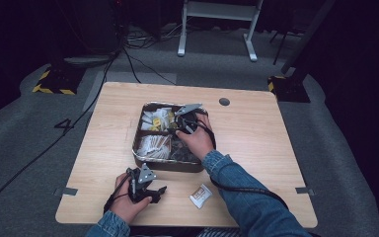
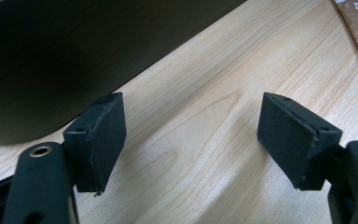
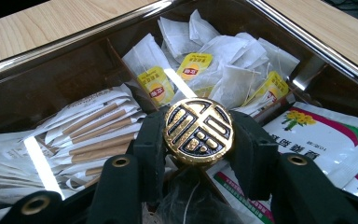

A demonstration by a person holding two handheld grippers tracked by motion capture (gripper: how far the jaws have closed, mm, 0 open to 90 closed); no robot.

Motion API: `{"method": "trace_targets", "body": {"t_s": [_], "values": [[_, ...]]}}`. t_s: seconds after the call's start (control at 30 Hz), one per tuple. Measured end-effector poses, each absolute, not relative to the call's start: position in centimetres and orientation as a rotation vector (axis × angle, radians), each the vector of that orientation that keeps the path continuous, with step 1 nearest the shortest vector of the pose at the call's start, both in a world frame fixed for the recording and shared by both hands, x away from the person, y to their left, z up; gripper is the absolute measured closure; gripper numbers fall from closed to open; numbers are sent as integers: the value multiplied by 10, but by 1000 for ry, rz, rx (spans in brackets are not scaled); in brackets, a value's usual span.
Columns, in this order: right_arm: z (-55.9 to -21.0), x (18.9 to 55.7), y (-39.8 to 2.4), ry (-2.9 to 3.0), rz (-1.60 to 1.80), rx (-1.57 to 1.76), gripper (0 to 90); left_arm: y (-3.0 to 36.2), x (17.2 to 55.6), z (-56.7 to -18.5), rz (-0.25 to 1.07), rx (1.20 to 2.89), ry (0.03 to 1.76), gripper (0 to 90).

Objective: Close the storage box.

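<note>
A dark metal tray [image 1: 164,167] with several compartments sits mid-table. A round gold knob [image 3: 198,127] with a raised black pattern stands at its centre, where the dividers meet. My right gripper [image 3: 198,142] is shut on that knob, one black pad on each side; from above, the right gripper [image 1: 178,127] reaches into the tray under the person's hand. My left gripper [image 1: 156,194] rests near the table's front edge, just in front of the tray. Its jaws stand open over bare wood, the left gripper [image 2: 191,135] holding nothing, with the tray's dark wall [image 2: 74,56] close behind.
The tray holds yellow-tagged tea bags [image 3: 214,60], paper stick packets [image 3: 93,130] and green-and-white sachets [image 3: 326,135]. One loose sachet [image 1: 200,195] lies on the table [image 1: 256,138] near the front edge, right of the left gripper. Cables trail from both grippers.
</note>
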State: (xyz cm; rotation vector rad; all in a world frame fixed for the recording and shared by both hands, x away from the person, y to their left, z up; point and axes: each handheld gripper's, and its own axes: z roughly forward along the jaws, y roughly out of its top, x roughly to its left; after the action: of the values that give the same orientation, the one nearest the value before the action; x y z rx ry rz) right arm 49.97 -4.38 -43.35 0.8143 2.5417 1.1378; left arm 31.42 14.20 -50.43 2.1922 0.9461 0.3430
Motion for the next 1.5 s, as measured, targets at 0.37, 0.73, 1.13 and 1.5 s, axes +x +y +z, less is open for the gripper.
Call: {"method": "trace_targets", "body": {"t_s": [0.37,0.73,1.13,1.5], "values": [[-435,498,-46,2539,1143,814,592,142,314,-504,339,2194,946,242],[-438,499,-45,2548,1133,811,591,142,314,-504,343,2193,946,242],[-440,498,-45,2543,1144,789,590,142,314,-504,342,2196,944,242],[-435,497,-51,2537,1177,798,525,143,316,-504,338,2195,942,241]]}}
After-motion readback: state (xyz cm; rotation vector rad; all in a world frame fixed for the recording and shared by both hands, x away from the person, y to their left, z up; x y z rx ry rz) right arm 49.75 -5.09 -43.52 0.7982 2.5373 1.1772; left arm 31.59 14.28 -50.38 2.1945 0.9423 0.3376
